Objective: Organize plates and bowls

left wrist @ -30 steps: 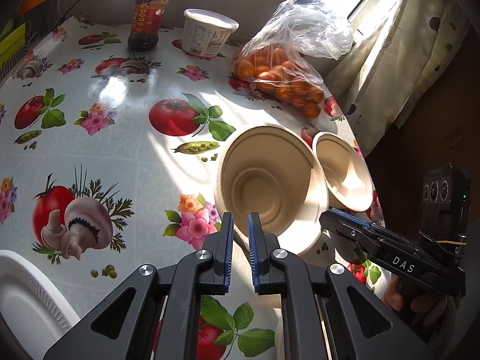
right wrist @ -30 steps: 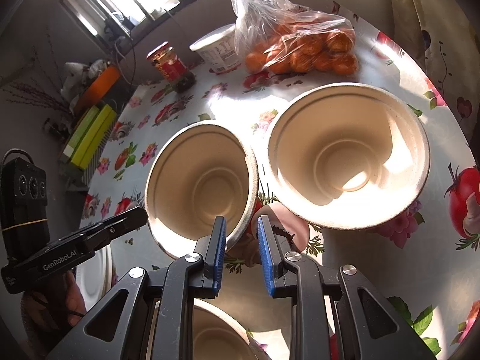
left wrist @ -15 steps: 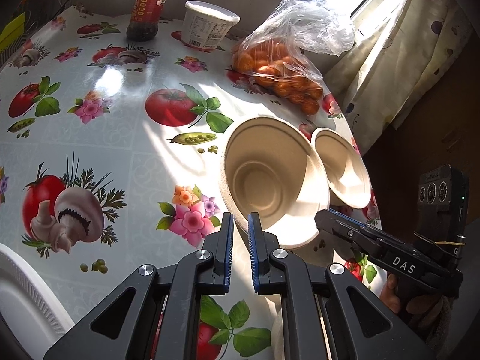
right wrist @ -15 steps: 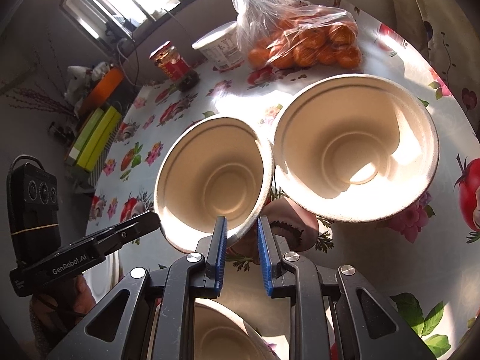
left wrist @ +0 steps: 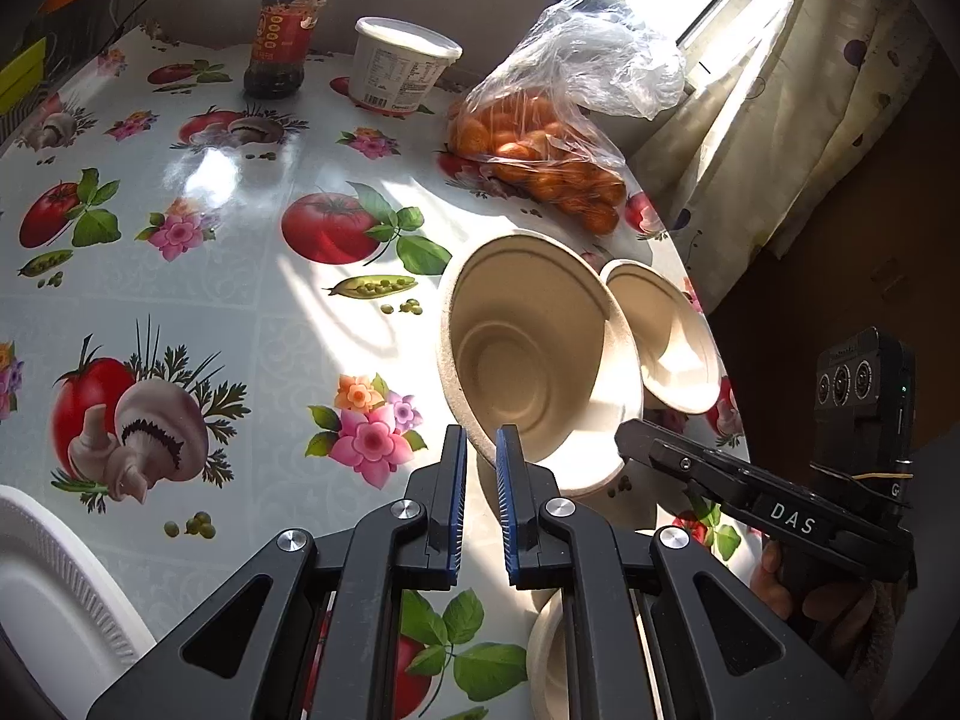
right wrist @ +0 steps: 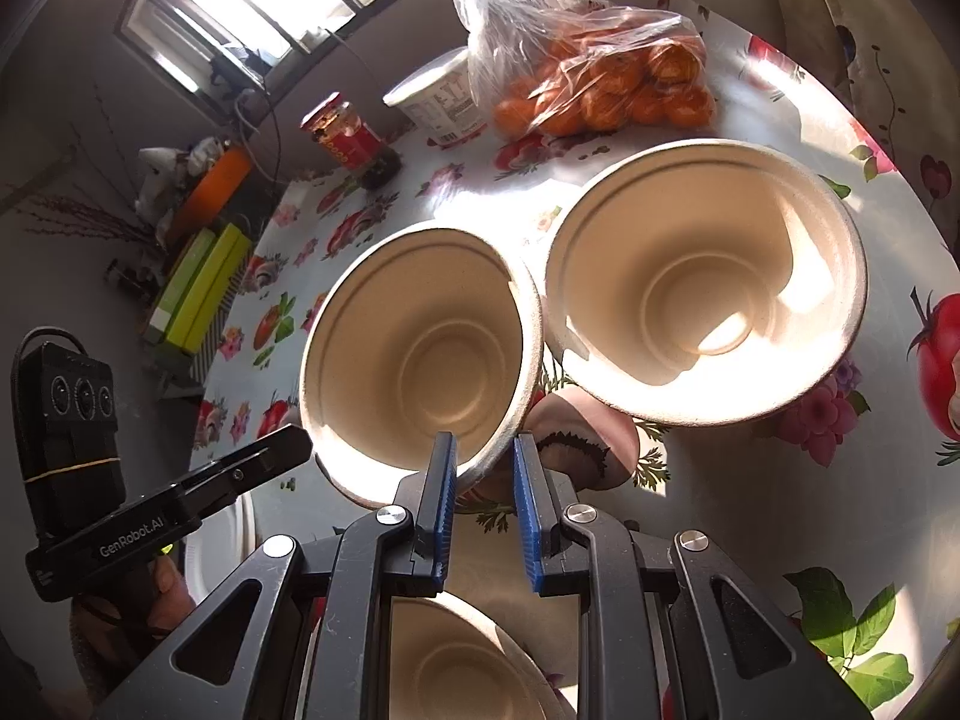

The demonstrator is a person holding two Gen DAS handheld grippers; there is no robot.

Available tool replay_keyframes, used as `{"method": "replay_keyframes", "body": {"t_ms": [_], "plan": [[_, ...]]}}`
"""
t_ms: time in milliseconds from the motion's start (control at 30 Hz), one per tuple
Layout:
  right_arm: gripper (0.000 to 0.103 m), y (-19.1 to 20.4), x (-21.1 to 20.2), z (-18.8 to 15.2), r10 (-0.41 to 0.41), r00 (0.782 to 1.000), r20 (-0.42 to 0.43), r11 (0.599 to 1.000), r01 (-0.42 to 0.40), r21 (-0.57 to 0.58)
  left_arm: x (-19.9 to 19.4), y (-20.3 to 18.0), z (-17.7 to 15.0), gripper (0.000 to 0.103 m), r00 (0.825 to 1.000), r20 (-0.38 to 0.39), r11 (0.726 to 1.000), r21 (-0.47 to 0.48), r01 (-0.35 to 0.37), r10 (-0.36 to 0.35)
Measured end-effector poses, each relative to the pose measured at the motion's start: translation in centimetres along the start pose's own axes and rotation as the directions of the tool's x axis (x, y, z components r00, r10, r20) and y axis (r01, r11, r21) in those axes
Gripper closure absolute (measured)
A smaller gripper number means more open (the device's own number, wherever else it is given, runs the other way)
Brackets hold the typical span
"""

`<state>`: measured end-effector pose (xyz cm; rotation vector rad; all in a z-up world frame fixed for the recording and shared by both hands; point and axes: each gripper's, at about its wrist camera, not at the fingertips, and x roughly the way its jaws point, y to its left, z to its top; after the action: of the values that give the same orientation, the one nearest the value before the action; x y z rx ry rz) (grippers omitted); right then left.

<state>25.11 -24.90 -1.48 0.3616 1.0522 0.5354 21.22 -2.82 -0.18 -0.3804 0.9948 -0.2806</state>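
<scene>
A beige pulp bowl (left wrist: pixel 528 354) is lifted and tilted over the table; its near rim sits between the blue pads of my left gripper (left wrist: pixel 481 468), which is shut on it. The same bowl (right wrist: pixel 420 354) shows in the right wrist view, its rim between the pads of my right gripper (right wrist: pixel 483 468), whose jaws stand slightly apart around it. A second beige bowl (right wrist: pixel 708 312) rests on the table to the right, seen also in the left wrist view (left wrist: pixel 666 336). A third bowl (right wrist: pixel 468 660) lies under the right gripper. A white plate (left wrist: pixel 48 594) is at lower left.
A bag of oranges (left wrist: pixel 540 156), a white tub (left wrist: pixel 402 72) and a sauce jar (left wrist: pixel 288 30) stand at the table's far side. The table (left wrist: pixel 210 276) has a fruit-print cloth. A curtain (left wrist: pixel 780 120) hangs past its right edge. Green boxes (right wrist: pixel 198 282) lie beyond the table.
The held bowl has risen and tilted more, moving toward the second bowl. The right gripper's jaws have spread a little around its rim.
</scene>
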Motion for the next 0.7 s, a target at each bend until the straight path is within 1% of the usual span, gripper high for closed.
{"method": "replay_keyframes", "body": {"t_ms": [300,433,533,700], "plan": [[0.085,1.0,-2.3,-1.1,0.013,0.999,0.035,1.000,-0.012,-0.009,-1.8,-0.8,-1.2,0.093,1.000,0.010,0.999,0.030,0.016,-0.016],[0.085,1.4,-3.3,-1.9,0.010,0.999,0.048,1.000,-0.009,-0.014,-2.4,-0.9,-1.8,0.093,0.999,0.014,0.999,0.034,0.030,-0.030],[0.085,1.7,-4.1,-2.5,0.023,0.998,0.061,1.000,-0.022,-0.008,-2.9,-1.2,-2.4,0.093,0.999,0.013,0.998,0.045,0.044,-0.045],[0.085,2.6,-5.1,-3.8,0.017,0.997,0.076,0.999,-0.014,-0.031,-3.4,-2.1,-3.4,0.093,0.998,0.011,0.994,0.085,0.067,-0.068]]}}
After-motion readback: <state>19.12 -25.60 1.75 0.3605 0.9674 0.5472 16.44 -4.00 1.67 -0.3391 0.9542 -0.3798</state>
